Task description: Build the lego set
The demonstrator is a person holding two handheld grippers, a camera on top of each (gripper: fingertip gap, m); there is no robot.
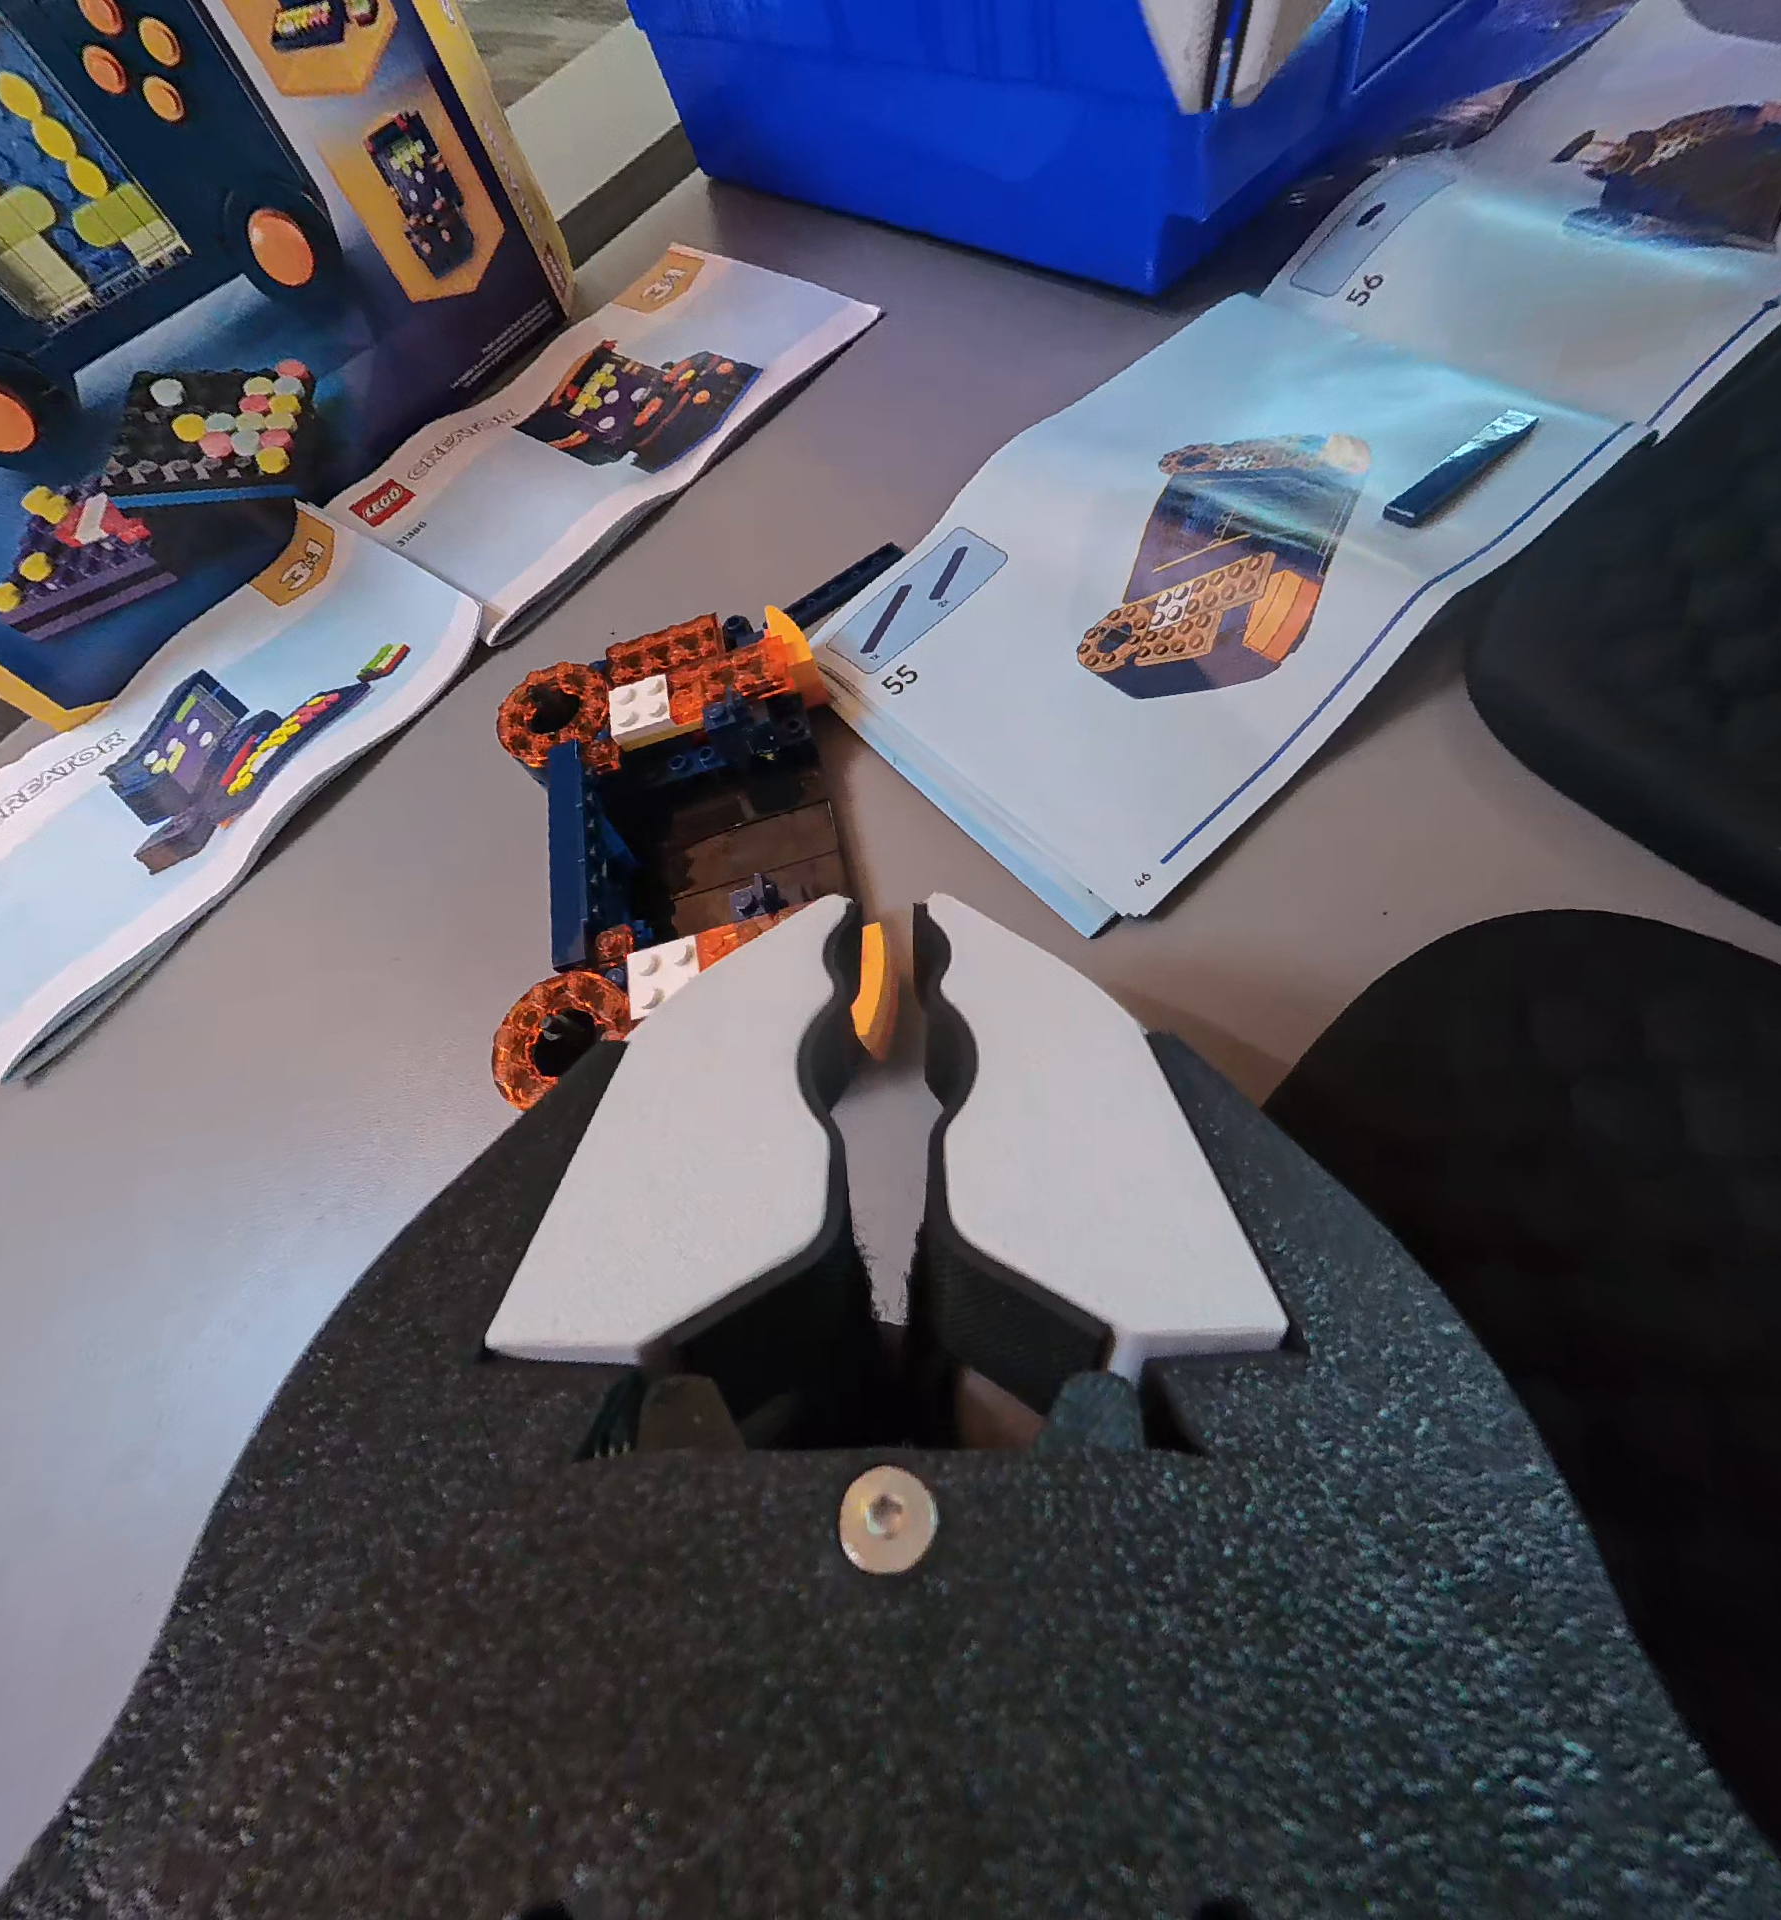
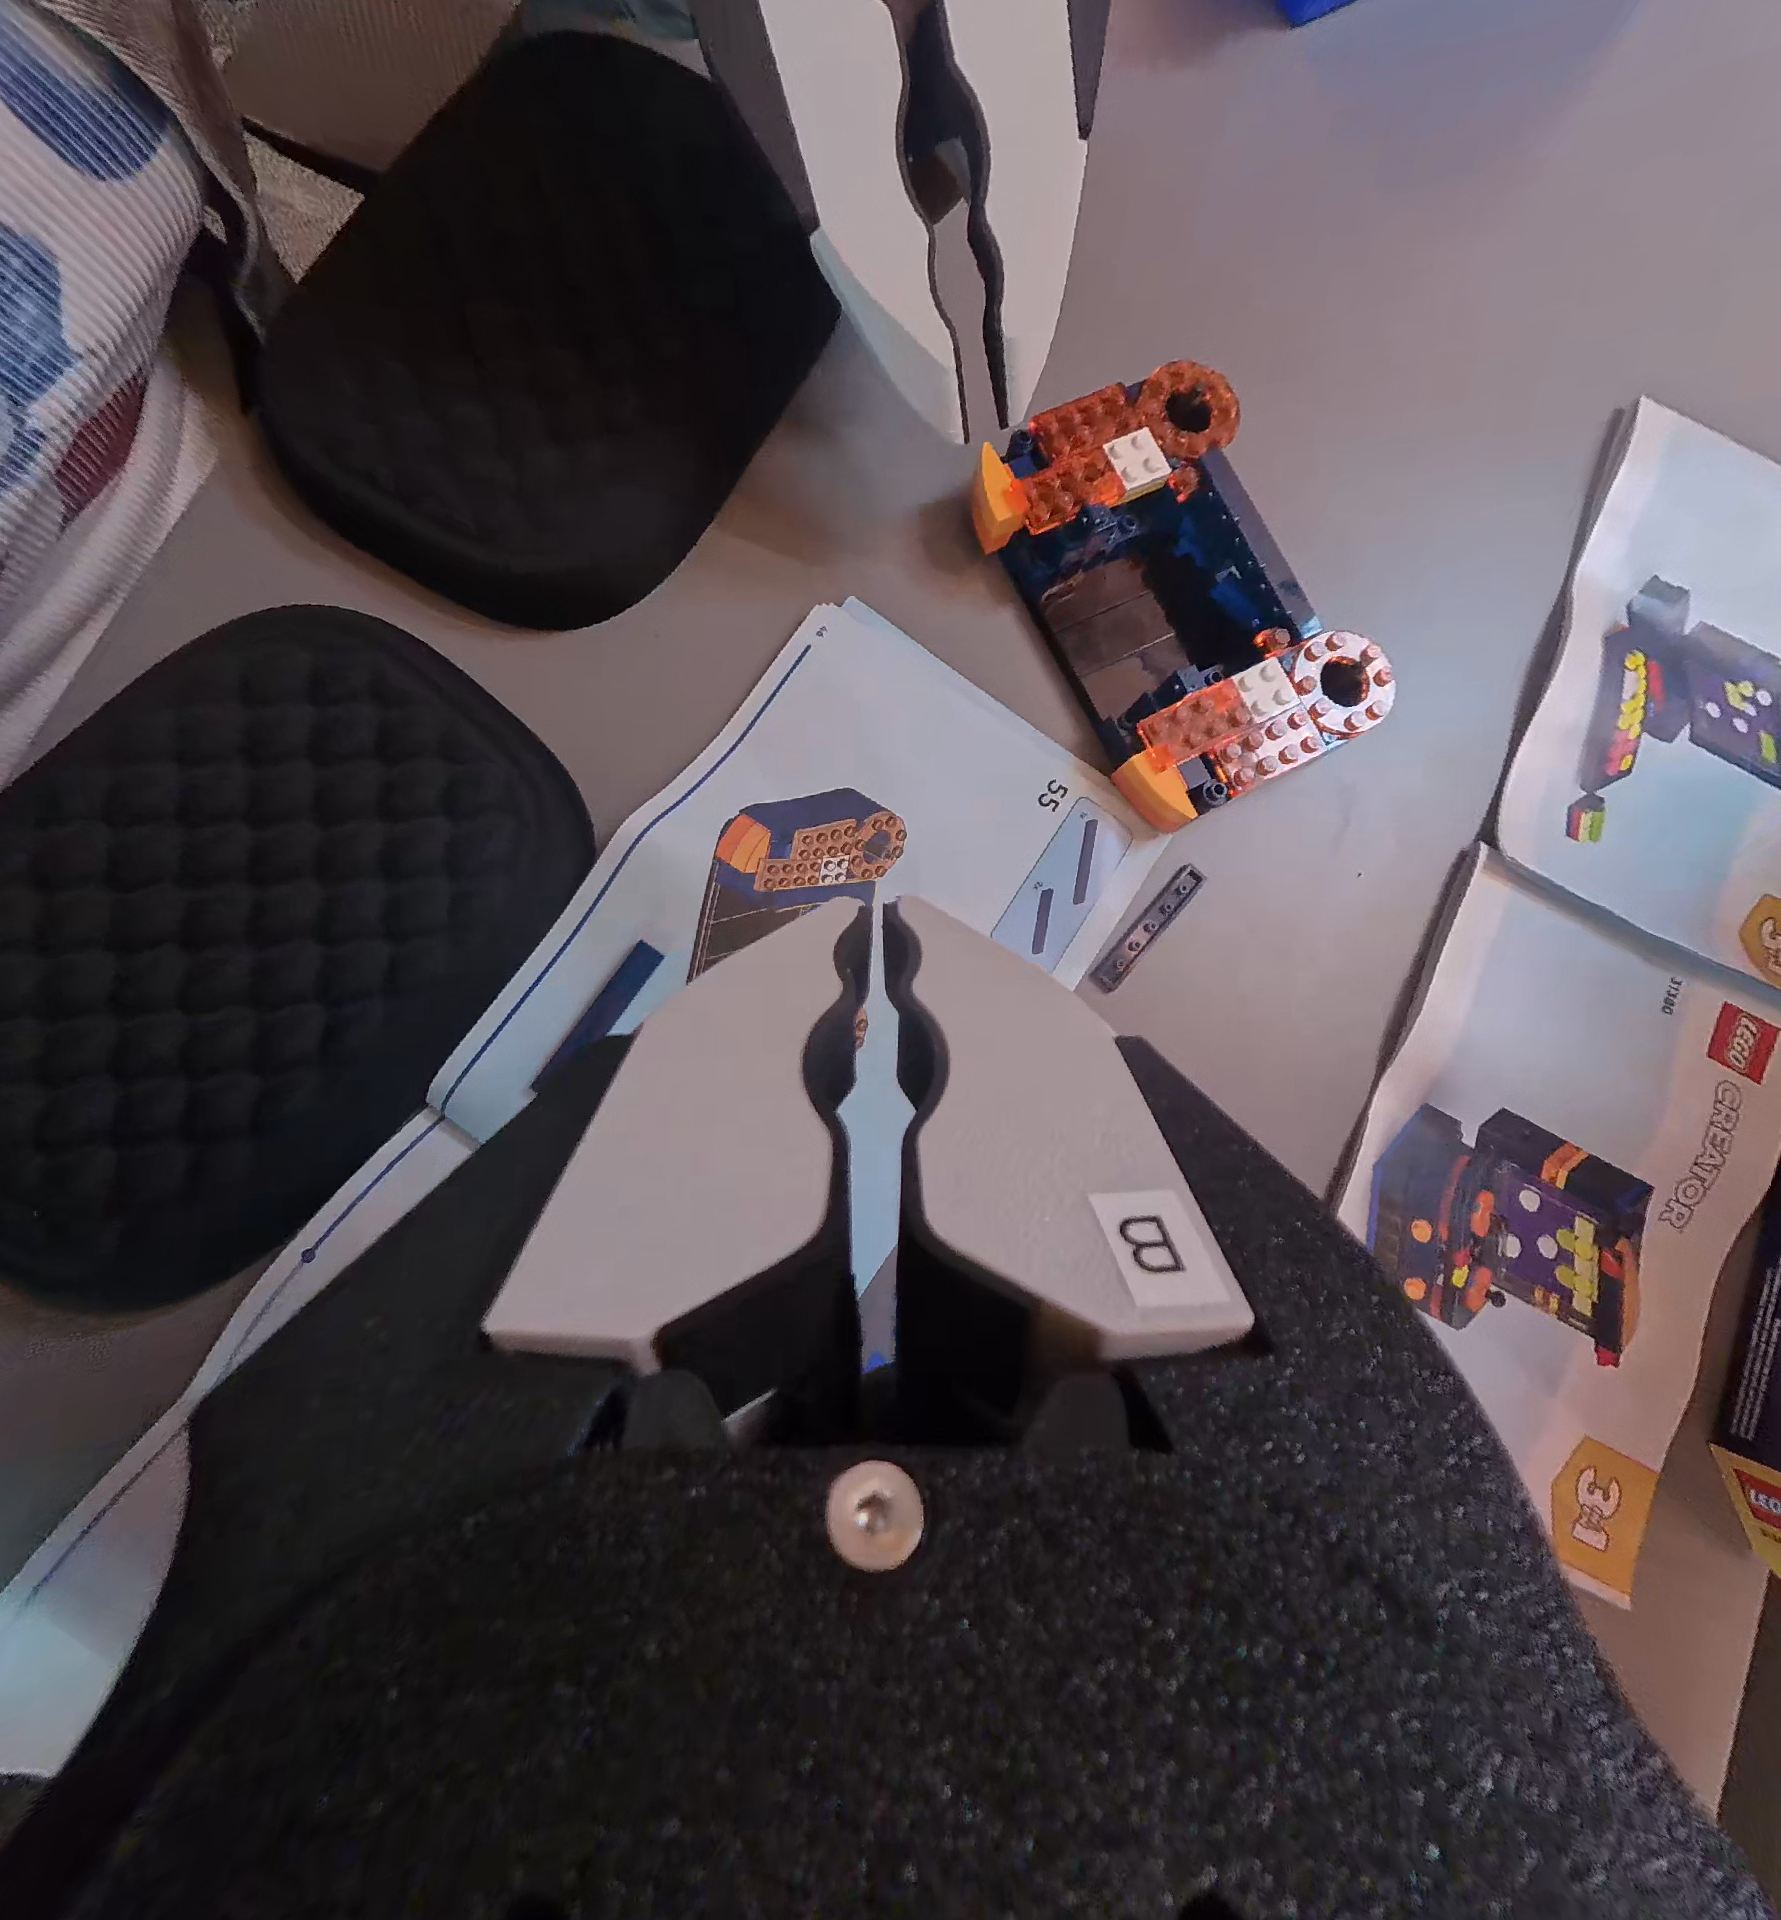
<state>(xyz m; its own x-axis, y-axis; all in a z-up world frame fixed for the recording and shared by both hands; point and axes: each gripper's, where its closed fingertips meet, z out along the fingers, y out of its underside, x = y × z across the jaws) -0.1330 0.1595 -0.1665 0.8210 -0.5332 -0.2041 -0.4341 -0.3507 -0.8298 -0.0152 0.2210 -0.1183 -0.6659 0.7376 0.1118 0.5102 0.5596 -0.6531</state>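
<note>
A partly built brick model [image 1: 720, 821] in dark blue, clear orange and white lies flat on the grey table [image 1: 242, 1195]. It also shows in the right wrist view [image 2: 1177, 592]. My left gripper [image 1: 886, 914] is at its near right corner, jaws narrowly apart. An orange curved piece [image 1: 873, 987] on that corner shows between the pads, with a gap to the right pad. The right wrist view shows this gripper [image 2: 985, 426] at the model's end. My right gripper [image 2: 878, 914] is shut on nothing, over an open instruction booklet [image 2: 865, 748]. A dark blue tile [image 2: 605, 997] lies on the page to its left.
A dark studded plate [image 2: 1148, 925] lies beside the open booklet. Two closed booklets [image 1: 637, 416] [image 1: 190, 748] and the set's box [image 1: 138, 312] are left of the model. A blue bin [image 1: 1021, 135] stands behind. Two black cushions [image 2: 512, 343] [image 2: 221, 935] lie by the open booklet. The grippers' ends are close to 15 cm from one another.
</note>
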